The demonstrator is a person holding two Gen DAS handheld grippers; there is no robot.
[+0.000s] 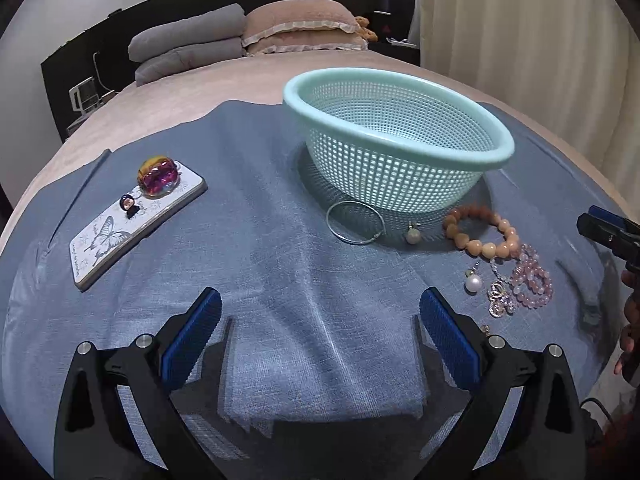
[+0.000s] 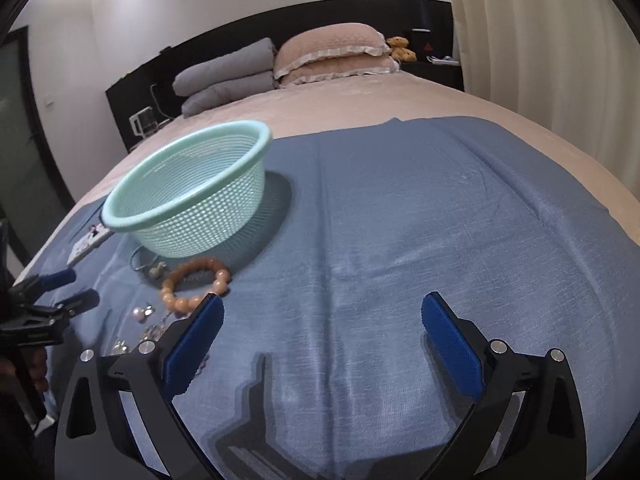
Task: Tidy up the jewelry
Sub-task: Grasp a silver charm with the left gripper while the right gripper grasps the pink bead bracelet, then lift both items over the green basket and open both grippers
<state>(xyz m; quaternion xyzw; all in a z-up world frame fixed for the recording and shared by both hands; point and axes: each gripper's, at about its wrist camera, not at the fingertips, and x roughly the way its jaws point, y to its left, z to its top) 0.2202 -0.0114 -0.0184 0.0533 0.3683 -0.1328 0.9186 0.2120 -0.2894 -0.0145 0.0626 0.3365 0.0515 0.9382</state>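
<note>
A mint mesh basket [image 1: 400, 136] stands on the blue cloth [image 1: 280, 260], empty inside. In front of it lie a silver bangle [image 1: 356, 224], a small bead pendant [image 1: 412, 236], an orange bead bracelet [image 1: 480, 232], a pink bead bracelet [image 1: 532, 280], a pearl earring [image 1: 474, 282] and a gold brooch [image 1: 500, 300]. My left gripper [image 1: 320, 308] is open and empty over the cloth, left of the jewelry. My right gripper [image 2: 322, 316] is open and empty, right of the orange bracelet [image 2: 196, 280] and the basket [image 2: 188, 192].
A white butterfly-print box [image 1: 140, 216] at the left carries an iridescent clip [image 1: 158, 174] and a small ring [image 1: 129, 203]. Grey and pink pillows [image 1: 248, 36] lie at the bed's head. A cream curtain [image 1: 520, 32] hangs at the right.
</note>
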